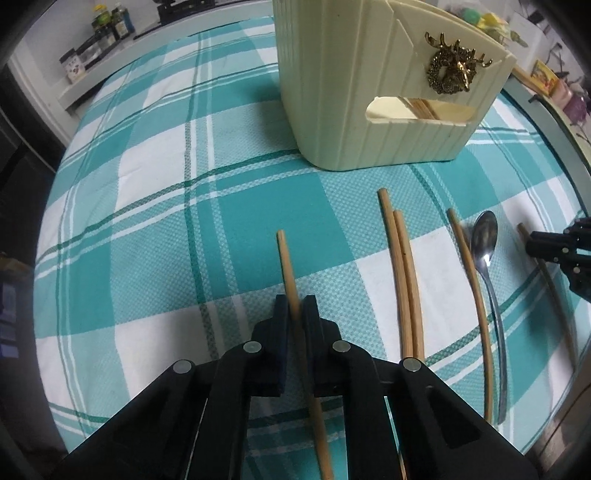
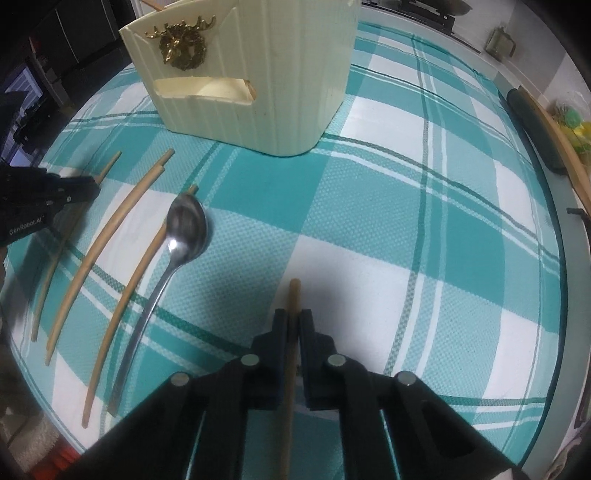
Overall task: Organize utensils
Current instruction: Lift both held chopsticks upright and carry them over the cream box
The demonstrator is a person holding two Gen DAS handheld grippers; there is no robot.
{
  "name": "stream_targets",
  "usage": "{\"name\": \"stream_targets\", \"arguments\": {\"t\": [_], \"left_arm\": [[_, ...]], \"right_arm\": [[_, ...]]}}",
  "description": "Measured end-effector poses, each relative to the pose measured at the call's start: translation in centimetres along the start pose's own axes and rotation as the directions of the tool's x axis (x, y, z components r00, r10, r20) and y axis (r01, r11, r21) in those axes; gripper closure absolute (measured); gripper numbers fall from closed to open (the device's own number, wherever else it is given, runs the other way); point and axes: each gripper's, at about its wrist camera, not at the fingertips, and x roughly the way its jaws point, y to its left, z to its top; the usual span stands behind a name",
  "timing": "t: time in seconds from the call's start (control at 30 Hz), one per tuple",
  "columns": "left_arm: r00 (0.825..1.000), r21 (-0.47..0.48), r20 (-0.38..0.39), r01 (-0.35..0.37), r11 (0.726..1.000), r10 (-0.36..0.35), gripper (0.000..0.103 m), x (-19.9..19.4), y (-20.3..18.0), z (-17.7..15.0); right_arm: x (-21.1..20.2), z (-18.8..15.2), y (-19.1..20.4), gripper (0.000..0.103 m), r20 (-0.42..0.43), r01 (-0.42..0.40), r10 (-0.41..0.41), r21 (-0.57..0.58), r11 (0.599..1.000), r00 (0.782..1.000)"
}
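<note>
A cream ribbed utensil holder [image 1: 332, 110] [image 2: 277, 92] with a brass deer badge stands at the far side of the checked cloth. My left gripper [image 1: 295, 306] is shut on a wooden chopstick [image 1: 285, 258] that runs between its pads. My right gripper [image 2: 294, 317] is shut on another chopstick [image 2: 294, 291]. Between the two grippers lie a pair of chopsticks [image 1: 402, 273] [image 2: 110, 236], a single chopstick [image 1: 469, 273] [image 2: 136, 288] and a metal spoon [image 1: 487, 251] [image 2: 186, 225]. Each gripper shows at the edge of the other's view, the right gripper [image 1: 532, 245] and the left gripper [image 2: 96, 190].
A teal and white checked cloth [image 1: 147, 184] covers a round glass-edged table [image 2: 554, 236]. Jars stand on a shelf [image 1: 103, 33] beyond the far left. A dark roll [image 2: 532, 125] and a wooden strip lie at the right rim.
</note>
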Motion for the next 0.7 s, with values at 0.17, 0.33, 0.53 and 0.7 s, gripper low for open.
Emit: {"name": "stream_targets", "arguments": {"t": [0.17,0.33,0.53,0.7], "left_arm": [[0.992,-0.082,0.122,0.054,0.995,-0.044,0.098,-4.8,1.3,-1.1],[0.953,-0.120,0.294,0.112,0.986,-0.072,0.098,-12.4,2.6,-2.5],[0.880,-0.105,0.465,0.166,0.981,-0.099,0.098,-19.5,3.0,-3.5],[0.841,-0.084,0.525,0.202,0.976,-0.129,0.099,-22.4,2.5,-3.5]], "right_arm": [[-3.0,-1.3,-0.9,0.097,0.127,-0.062,0.054,0.066,0.996,0.990],[-10.3,-3.0,-0.6,0.097,0.330,-0.058,0.039,0.047,0.997,0.943],[-17.3,-3.8,0.2,0.097,0.523,-0.012,0.014,-0.007,1.000,0.852],[-20.8,-4.6,1.0,0.097,0.623,-0.026,0.019,0.002,1.000,0.782]]}}
